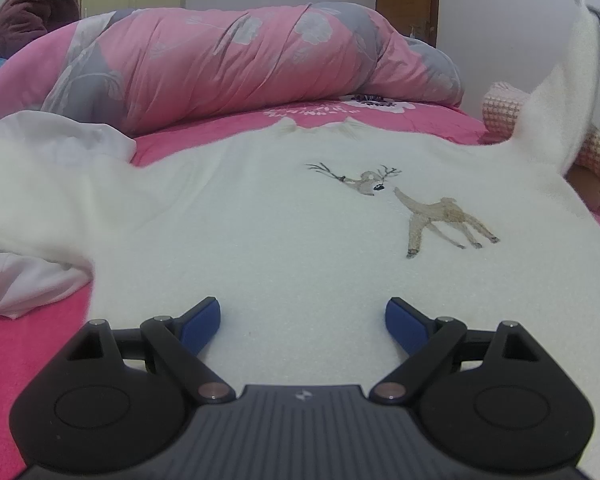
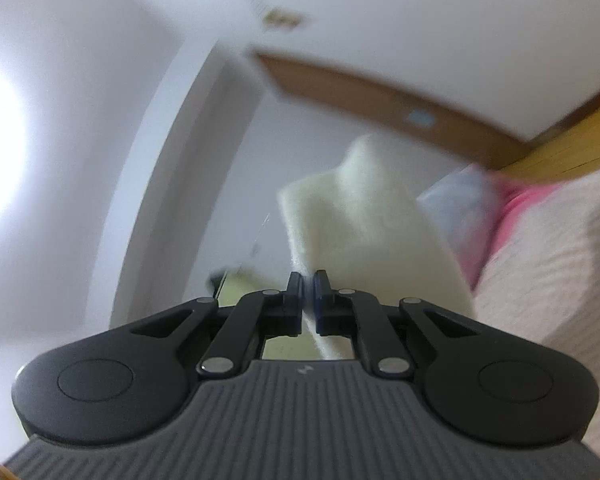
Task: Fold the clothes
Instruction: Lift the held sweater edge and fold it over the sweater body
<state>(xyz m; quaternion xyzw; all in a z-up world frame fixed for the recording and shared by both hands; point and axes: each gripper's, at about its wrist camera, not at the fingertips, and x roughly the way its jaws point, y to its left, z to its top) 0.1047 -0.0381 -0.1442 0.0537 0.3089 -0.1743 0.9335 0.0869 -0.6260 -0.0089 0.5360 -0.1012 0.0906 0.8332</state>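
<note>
Lying flat: one white sweater (image 1: 284,216), one sleeve (image 2: 352,216) tong-pinched.

White sweater (image 1: 300,216): fuzzy matt knit, showing stitched deer (image 1: 428,208). Quilt (image 1: 228,60), far: smooth crinkling cloth. Left gripper (image 1: 303,322): matt black plastic, metal pins gleaming.

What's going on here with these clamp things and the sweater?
A person is folding a white sweater spread on a pink bed, using a two-finger gripper in each hand. The right gripper is shut on a sleeve and holds it lifted off the bed. The left gripper hovers open over the sweater's lower part, gripping nothing. A rolled quilt lies behind.
</note>
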